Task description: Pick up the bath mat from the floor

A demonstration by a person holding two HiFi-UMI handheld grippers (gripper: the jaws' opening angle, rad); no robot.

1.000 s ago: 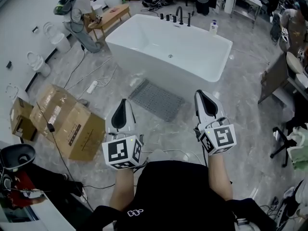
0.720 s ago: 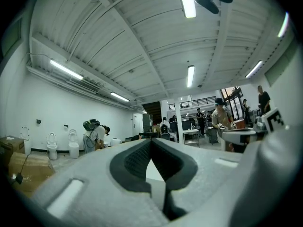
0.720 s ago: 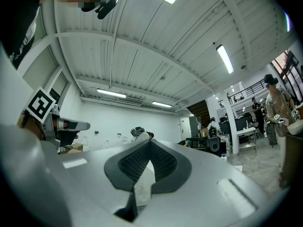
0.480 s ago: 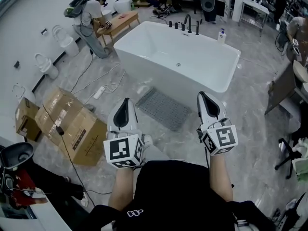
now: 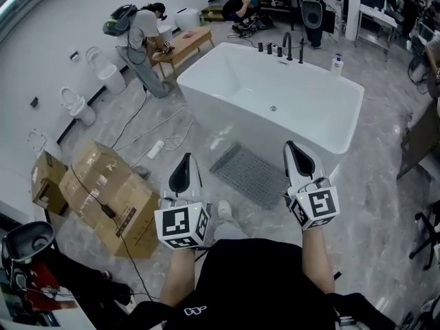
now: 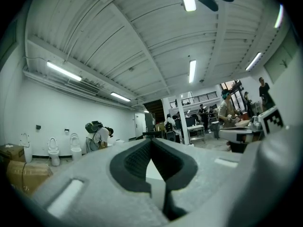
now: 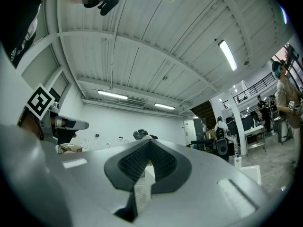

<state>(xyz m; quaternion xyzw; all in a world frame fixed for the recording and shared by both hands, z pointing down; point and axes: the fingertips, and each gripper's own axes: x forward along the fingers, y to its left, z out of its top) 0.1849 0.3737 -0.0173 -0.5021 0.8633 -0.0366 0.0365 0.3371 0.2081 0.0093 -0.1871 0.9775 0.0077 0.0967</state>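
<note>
Fingers (image 5: 181,176) closed, empty, on left gripper (image 5: 184,158) and right gripper (image 5: 291,146); grey bath mat (image 5: 249,175) on floor (image 5: 375,205) between them, centre frame, untouched.

Below me spreads a glossy grey marbled floor (image 5: 385,205). A grey bath mat (image 5: 251,174) lies flat on it, just beside a white bathtub (image 5: 227,119). To my left sit cardboard boxes (image 5: 110,198) and a white power strip (image 5: 155,148).

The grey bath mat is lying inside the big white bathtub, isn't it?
No. The grey bath mat is lying on the floor beside the big white bathtub, not inside it. The head view shows that.
</note>
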